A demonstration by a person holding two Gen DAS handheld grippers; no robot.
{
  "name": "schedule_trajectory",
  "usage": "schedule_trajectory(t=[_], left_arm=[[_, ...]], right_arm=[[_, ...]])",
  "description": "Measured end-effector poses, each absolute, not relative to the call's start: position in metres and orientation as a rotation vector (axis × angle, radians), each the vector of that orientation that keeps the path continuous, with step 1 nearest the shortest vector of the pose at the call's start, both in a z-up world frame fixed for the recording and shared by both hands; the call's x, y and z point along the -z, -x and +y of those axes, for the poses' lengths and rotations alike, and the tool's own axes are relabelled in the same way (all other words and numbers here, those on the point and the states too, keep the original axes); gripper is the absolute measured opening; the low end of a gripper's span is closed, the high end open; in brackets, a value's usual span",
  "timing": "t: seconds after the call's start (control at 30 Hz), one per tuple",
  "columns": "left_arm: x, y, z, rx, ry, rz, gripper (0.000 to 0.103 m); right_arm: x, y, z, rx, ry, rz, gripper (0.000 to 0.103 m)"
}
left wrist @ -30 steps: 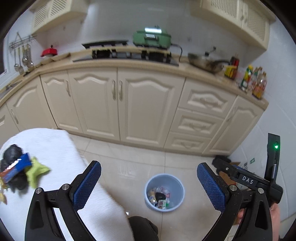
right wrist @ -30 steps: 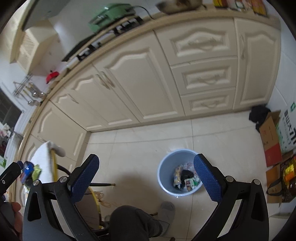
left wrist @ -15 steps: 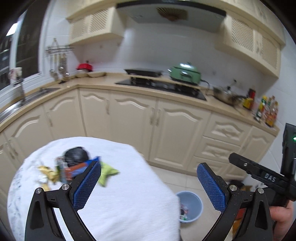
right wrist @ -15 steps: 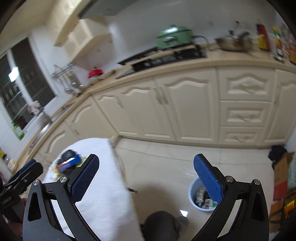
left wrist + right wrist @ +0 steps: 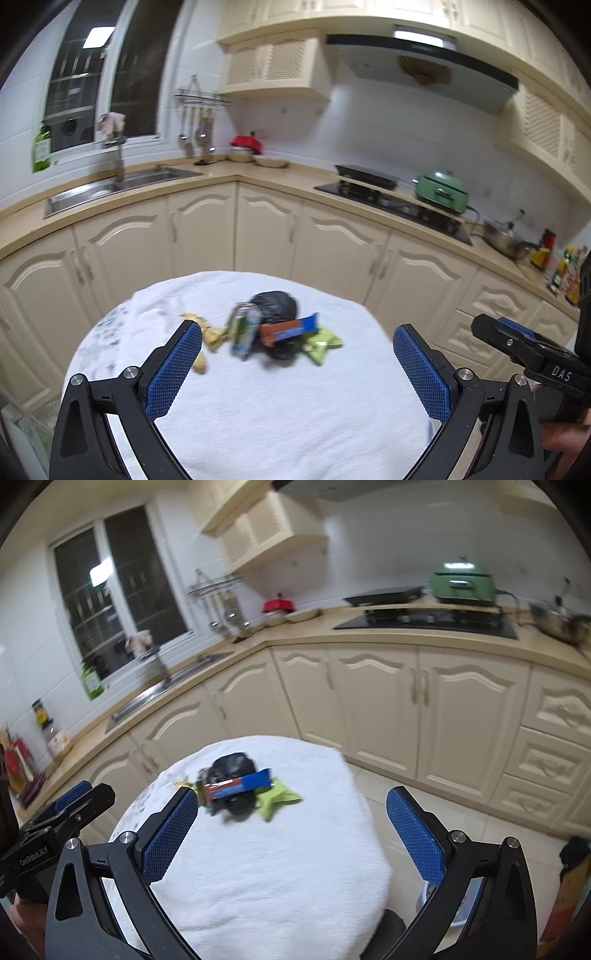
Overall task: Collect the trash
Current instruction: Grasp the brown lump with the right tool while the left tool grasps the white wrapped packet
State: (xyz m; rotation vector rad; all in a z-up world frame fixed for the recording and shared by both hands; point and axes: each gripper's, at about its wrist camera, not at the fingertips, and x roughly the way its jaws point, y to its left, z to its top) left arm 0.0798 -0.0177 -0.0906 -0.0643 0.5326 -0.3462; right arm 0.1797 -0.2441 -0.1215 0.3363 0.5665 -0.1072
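A heap of trash lies on a round table with a white cloth (image 5: 258,406) (image 5: 280,867): a crumpled black bag (image 5: 275,303) (image 5: 233,765), an orange-and-blue wrapper (image 5: 290,328) (image 5: 238,784), a green wrapper (image 5: 320,342) (image 5: 277,799), a small can (image 5: 243,328) and yellow scraps (image 5: 207,332). My left gripper (image 5: 297,360) is open, hovering before the heap. My right gripper (image 5: 291,825) is open too, just right of the heap. Both hold nothing.
Cream cabinets and a beige counter curve behind the table, with a sink (image 5: 122,182), a hob (image 5: 391,206) and a green pot (image 5: 441,188). A slice of the blue bin (image 5: 424,893) shows on the floor beside the table's right edge. A cardboard box (image 5: 569,897) stands far right.
Both grippers swung up and left, from over the blue floor bin to facing the table. The trash heap now sits centred ahead. Both jaws stayed open.
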Motion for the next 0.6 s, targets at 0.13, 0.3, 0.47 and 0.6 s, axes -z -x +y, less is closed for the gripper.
schedule_trajectory(t=[0.13,0.3,0.47,0.6], left_arm=[[0.094,-0.07,0.0,0.3,0.092,0.541,0.102],[0.096,-0.073,0.009,0.248,0.091,0.55,0.102],[0.105,-0.096,0.021,0.194,0.096,0.595,0.102],[0.116,-0.127,0.045,0.133,0.103,0.644,0.102]], right_arm=[[0.12,-0.192,-0.223,0.062,-0.307,0.574,0.103],[0.119,-0.205,-0.2,0.022,-0.278,0.585,0.103],[0.13,-0.227,-0.174,-0.046,-0.249,0.63,0.103],[0.152,-0.251,-0.152,-0.104,-0.238,0.695,0.103]])
